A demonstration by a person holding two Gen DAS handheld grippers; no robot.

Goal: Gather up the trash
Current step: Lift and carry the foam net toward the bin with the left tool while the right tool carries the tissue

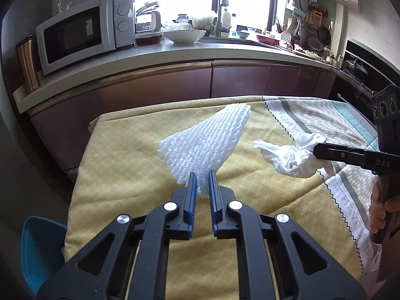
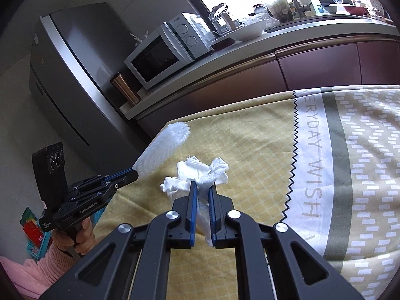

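My left gripper (image 1: 202, 175) is shut on one end of a white foam fruit net (image 1: 207, 142) and holds it above the yellow tablecloth (image 1: 125, 165). It also shows in the right wrist view (image 2: 133, 174), with the foam net (image 2: 165, 147) sticking up from it. My right gripper (image 2: 203, 186) is shut on a crumpled white tissue (image 2: 197, 175) and holds it over the cloth. In the left wrist view the right gripper (image 1: 315, 150) enters from the right, gripping the tissue (image 1: 292, 157).
The table is covered by a yellow cloth and a patterned white, grey and teal cloth (image 2: 350, 175). Behind stand a kitchen counter (image 1: 175, 52) with a microwave (image 1: 82, 32), a bowl (image 1: 184, 35) and a copper tumbler (image 1: 27, 65). A fridge (image 2: 75, 75) stands left. A blue chair (image 1: 37, 250) is by the table.
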